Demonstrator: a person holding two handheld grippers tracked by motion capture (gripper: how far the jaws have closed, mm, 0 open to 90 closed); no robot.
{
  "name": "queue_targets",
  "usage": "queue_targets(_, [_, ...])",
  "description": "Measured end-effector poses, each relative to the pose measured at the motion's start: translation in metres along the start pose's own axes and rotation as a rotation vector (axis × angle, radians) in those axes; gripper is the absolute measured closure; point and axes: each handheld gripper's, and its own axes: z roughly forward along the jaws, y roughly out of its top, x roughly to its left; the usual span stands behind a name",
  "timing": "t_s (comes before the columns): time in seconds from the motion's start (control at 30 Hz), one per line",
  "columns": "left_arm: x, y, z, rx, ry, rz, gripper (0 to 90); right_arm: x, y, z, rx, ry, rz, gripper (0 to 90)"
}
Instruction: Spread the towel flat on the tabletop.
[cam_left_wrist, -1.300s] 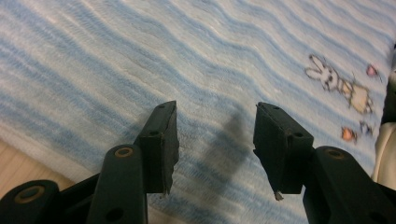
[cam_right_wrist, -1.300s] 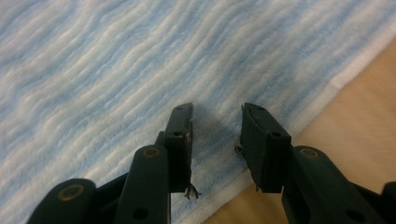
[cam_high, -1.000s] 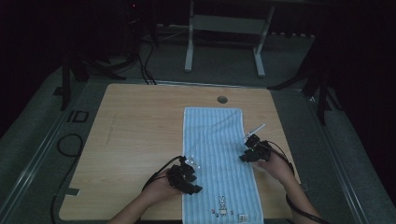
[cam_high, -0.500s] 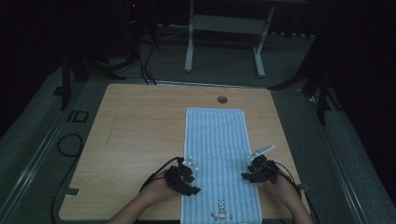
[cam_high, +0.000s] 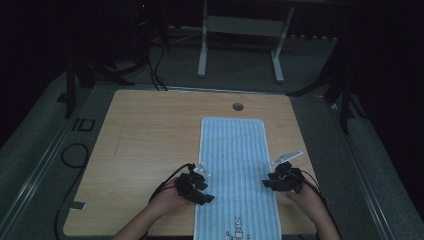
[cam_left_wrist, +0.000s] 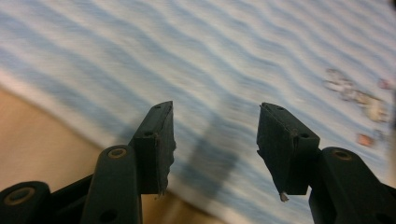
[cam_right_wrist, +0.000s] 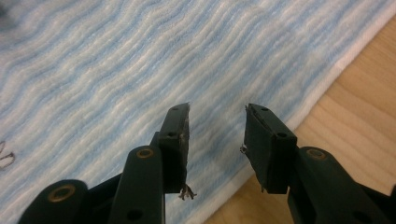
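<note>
The left gripper (cam_high: 199, 186) hangs over the near left edge of the towel (cam_high: 235, 165), its fingers (cam_left_wrist: 156, 144) apart with nothing between them but striped cloth below. From where I stand the risk on this side looks plain: the white hem runs just under and behind the fingers, so if they close where they are they may pinch the flat middle of the cloth, or scrape bare wood, rather than take the edge. A grip on one layer too far in would bunch the towel instead of lifting it cleanly.

The towel itself lies flat and lengthwise between the two pairs of fingers, pale blue with fine stripes, a small stitched picture (cam_high: 237, 227) at the end nearest the person.

The right gripper (cam_high: 280, 181) sits at the opposite long edge, fingers (cam_right_wrist: 266, 144) also apart and empty, and they have just been closing a little. The hem passes right beneath them, with wood showing beyond the outer finger. If one hand grips sooner or higher than the other, I would expect the cloth to skew or drag across the wood, and any fold would come out crooked.

The worktop (cam_high: 150, 135) is light wood, smooth, with a round cable hole (cam_high: 238, 106) beyond the far end of the towel. Around it the room is dark: grey floor, loose cables (cam_high: 75, 155) at the left, and a pale metal frame (cam_high: 240, 35) standing behind.
</note>
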Motion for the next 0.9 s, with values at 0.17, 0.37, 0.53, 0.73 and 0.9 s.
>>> queue_targets(0.17, [0.009, 0.003, 0.014, 0.036, 0.03, 0.001, 44.9, -0.006, 0.006, 0.018, 0.043, -0.02, -0.009, 55.3])
queue_targets(0.37, [0.013, 0.012, 0.019, 0.031, 0.043, 0.003, 43.7, -0.019, 0.009, 0.03, 0.076, -0.031, -0.011, 53.5])
queue_targets(0.53, [0.021, 0.02, 0.023, 0.02, 0.036, -0.004, 43.7, -0.034, 0.018, 0.033, 0.088, -0.044, 0.0, 53.3])
queue_targets(0.73, [0.028, 0.023, 0.025, 0.012, 0.03, -0.01, 43.8, -0.04, 0.024, 0.036, 0.091, -0.057, 0.005, 51.8])
queue_targets(0.9, [0.028, 0.024, 0.022, 0.023, 0.038, -0.016, 42.8, -0.038, 0.023, 0.035, 0.096, -0.057, 0.001, 49.1])
